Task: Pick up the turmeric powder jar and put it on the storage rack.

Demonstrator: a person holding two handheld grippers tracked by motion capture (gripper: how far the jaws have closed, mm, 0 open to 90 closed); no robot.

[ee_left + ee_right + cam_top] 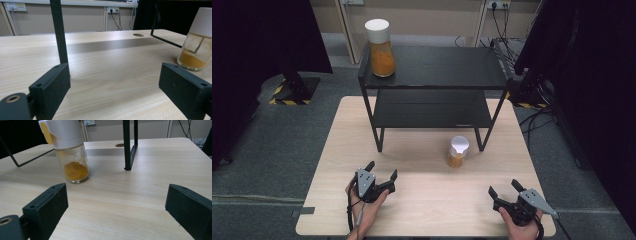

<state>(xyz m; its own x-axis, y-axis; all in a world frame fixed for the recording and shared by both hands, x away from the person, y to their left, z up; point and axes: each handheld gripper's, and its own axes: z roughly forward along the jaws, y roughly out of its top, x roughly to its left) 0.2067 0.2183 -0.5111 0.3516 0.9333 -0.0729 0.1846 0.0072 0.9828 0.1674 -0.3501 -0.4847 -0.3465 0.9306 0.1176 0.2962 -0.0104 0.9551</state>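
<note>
A small glass jar (457,151) with a white lid and a little orange powder stands on the wooden table (422,210), just in front of the black shelf's right leg. A taller jar (380,48), well filled with orange powder, stands on the top left of the black two-level shelf (437,70). My left gripper (382,171) rests open at the front left, held by a hand. My right gripper (504,187) is open at the front right. The small jar (198,42) appears at the right of the left gripper view. In the right gripper view the small jar (68,152) stands ahead on the left.
The shelf legs (59,35) (128,145) stand on the table ahead of both grippers. Black stands and cables sit on the floor at the left and right of the table. A round hole (138,35) is in the tabletop at the far side.
</note>
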